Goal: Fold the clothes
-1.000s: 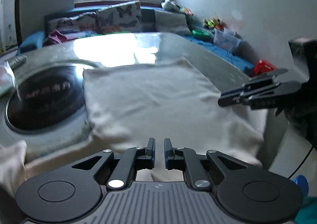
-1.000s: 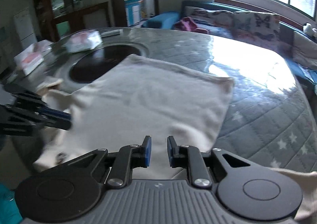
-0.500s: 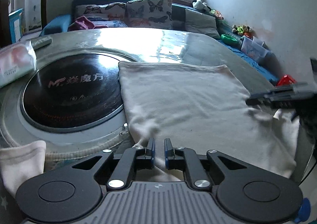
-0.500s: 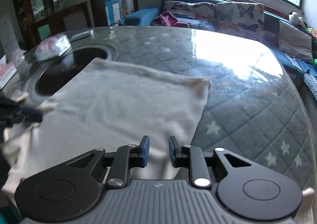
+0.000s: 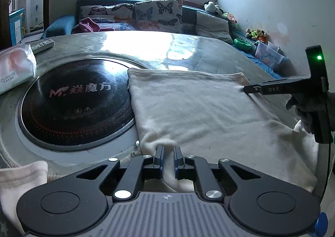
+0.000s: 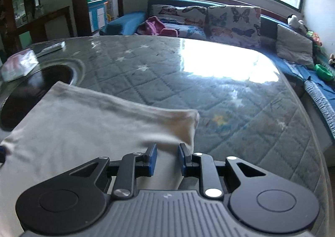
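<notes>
- Left wrist view: cream knit garment [image 5: 199,109] lies flat on the grey quilted, glass-topped table [image 5: 209,48], its left edge overlapping the round black induction cooktop [image 5: 73,102]. The left gripper [image 5: 168,157] pinches the near hem, fingers narrowly parted with cloth between them, likely to lift that edge for a fold. The right gripper [image 5: 249,89] reaches in from the side near the far right corner.
- Right wrist view: the right gripper [image 6: 167,159] stands spread, cloth passing between its fingers; whether they grip it I cannot tell. Beyond the garment's far edge [image 6: 125,100] the table lies bare, giving room; a white tissue pack [image 6: 18,67] sits well apart.
</notes>
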